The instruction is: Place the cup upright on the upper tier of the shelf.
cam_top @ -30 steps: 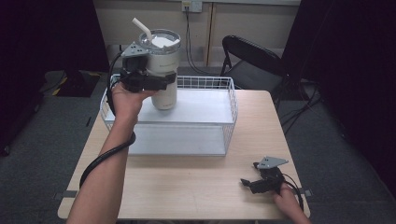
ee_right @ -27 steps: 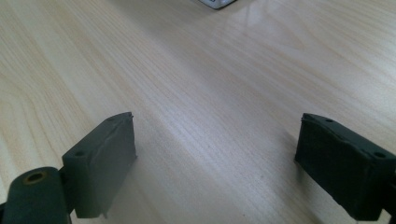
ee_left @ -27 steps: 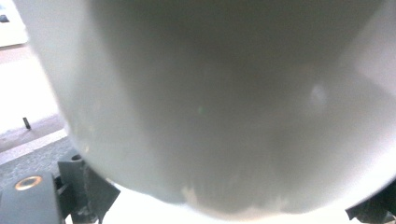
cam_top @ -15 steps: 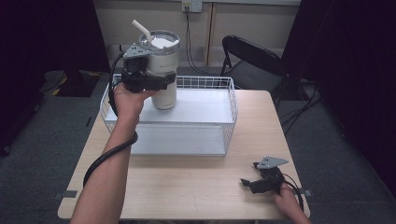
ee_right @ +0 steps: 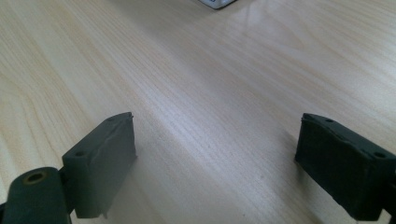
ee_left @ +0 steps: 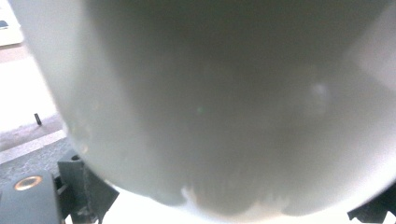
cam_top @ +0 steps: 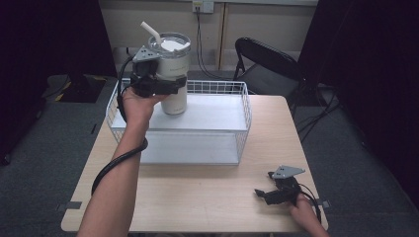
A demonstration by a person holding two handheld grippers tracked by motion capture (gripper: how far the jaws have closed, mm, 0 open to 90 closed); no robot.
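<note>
From the high view, at the left of the frame, I see grey carpet and a black curtain closing off the room's upper left corner. My left tongs (cam_top: pixel 173 86) sit in the upper left of centre, clenched around the white tumbler (cam_top: pixel 172 74), which stands upright with its clear lid and white straw (cam_top: pixel 149 32) pointing up and left. The tumbler's base is at the back left of the white wire basket (cam_top: pixel 232 123); whether it rests on the basket floor or hangs just above it, I cannot tell. In the left gripper view the tumbler's pale wall (ee_left: pixel 224 102) presses close against the camera, with a dark pad at each lower corner.

The light wood worktop (cam_top: pixel 197 192) carries the basket across its far half. Behind it runs a beige wall with a socket and a hanging cable, and a black folding chair (cam_top: pixel 269 64) stands upper right of centre.

At the lower right my right tongs (cam_top: pixel 259 193) lie on the worktop, released, with bare wood between the pads (ee_right: pixel 102 158) in the right gripper view.

I can read no writing on the tumbler or anywhere else.
</note>
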